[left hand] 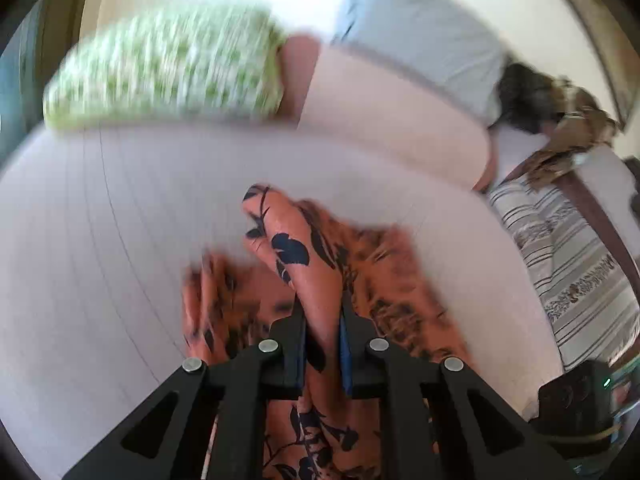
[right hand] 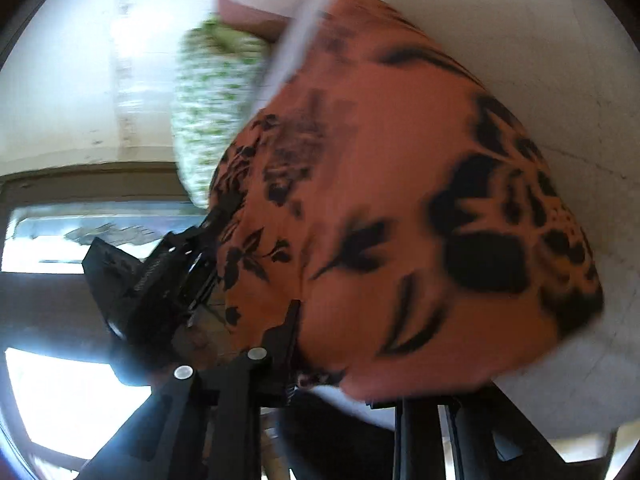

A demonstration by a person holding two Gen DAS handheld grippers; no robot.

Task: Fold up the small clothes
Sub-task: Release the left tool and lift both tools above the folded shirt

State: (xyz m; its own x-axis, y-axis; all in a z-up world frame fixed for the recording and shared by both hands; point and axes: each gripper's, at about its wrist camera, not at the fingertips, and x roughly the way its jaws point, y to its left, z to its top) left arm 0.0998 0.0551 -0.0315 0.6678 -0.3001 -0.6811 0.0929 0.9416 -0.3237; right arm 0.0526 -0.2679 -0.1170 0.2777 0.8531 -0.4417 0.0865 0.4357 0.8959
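An orange garment with a dark floral print (left hand: 320, 264) lies bunched on the pale pink bed sheet (left hand: 100, 240). My left gripper (left hand: 323, 308) is shut on a fold of this garment, which sticks up between the fingers. In the right wrist view the same orange garment (right hand: 380, 208) fills most of the frame, draped over my right gripper (right hand: 320, 320). Its left finger (right hand: 286, 332) shows against the cloth; the right finger is hidden under it. The left gripper (right hand: 160, 280) appears at the cloth's left edge.
A green and white patterned pillow (left hand: 168, 64) lies at the far side of the bed, also in the right wrist view (right hand: 212, 120). A grey cloth (left hand: 420, 40), a brown patterned cloth (left hand: 560, 120) and a striped pillow (left hand: 568, 264) lie at the right.
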